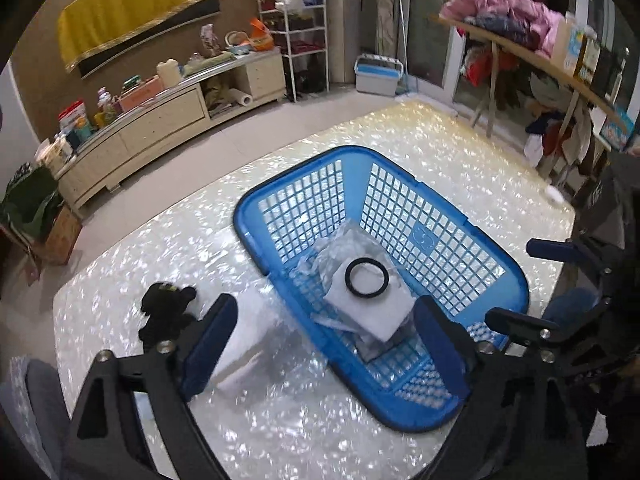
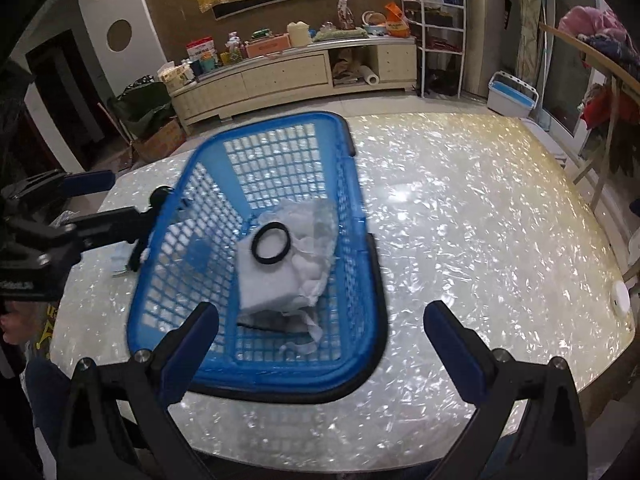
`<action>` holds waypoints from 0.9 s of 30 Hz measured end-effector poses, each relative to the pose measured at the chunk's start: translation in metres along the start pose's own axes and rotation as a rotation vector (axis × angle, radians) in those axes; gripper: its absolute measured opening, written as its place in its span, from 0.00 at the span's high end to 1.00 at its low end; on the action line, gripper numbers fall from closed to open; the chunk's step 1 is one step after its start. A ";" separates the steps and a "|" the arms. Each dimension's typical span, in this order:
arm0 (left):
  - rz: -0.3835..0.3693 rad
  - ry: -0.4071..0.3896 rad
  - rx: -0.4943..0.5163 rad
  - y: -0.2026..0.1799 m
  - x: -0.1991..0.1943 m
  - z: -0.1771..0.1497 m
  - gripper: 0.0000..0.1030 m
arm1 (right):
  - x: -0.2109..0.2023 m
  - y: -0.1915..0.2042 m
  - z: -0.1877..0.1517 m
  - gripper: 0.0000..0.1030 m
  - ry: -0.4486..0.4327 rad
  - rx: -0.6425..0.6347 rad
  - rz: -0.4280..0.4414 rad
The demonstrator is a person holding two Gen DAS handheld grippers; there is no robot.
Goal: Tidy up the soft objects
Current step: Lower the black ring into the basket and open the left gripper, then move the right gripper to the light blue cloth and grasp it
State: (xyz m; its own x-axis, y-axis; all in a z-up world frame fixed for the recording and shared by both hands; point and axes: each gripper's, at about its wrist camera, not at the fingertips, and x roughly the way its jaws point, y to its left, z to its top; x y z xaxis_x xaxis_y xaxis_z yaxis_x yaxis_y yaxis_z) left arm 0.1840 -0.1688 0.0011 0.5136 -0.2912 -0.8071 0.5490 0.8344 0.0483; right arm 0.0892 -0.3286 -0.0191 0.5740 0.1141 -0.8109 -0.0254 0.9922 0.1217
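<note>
A blue plastic basket [image 1: 420, 216] [image 2: 280, 118] stands on the shiny pearl-patterned table [image 1: 160, 240] [image 2: 480, 240]. Inside it lies a white soft packet [image 1: 372, 308] [image 2: 268, 280] in crumpled clear wrap, with a black ring [image 1: 367, 278] [image 2: 271, 247] on top. A black soft item [image 1: 164, 312] rests on the table left of the basket. My left gripper [image 1: 326, 336] [image 2: 108, 200] hovers open over the basket's near left edge, holding nothing. My right gripper [image 2: 324, 340] [image 1: 532, 284] is open and empty above the basket's near end.
A pale flat sheet [image 1: 244, 360] lies on the table under my left gripper. A small white round object [image 2: 620, 298] sits near the table's right edge. Beyond are a cluttered low cabinet [image 1: 160, 120], a blue-white bin [image 1: 378, 74] and a shelf piled with clothes [image 1: 512, 20].
</note>
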 end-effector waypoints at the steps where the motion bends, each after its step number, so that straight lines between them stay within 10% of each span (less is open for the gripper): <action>1: -0.003 -0.006 -0.011 0.003 -0.006 -0.004 0.12 | -0.001 0.003 0.000 0.00 -0.003 -0.004 0.004; 27: 0.169 -0.076 -0.248 0.093 -0.109 -0.136 0.00 | 0.007 0.131 0.017 0.00 -0.025 -0.226 0.166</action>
State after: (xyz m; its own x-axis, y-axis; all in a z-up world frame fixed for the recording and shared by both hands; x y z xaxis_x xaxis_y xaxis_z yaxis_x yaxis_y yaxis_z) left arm 0.0896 0.0045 0.0136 0.6366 -0.1651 -0.7533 0.2788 0.9600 0.0252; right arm 0.1040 -0.1982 0.0013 0.5670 0.2773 -0.7756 -0.3005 0.9464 0.1187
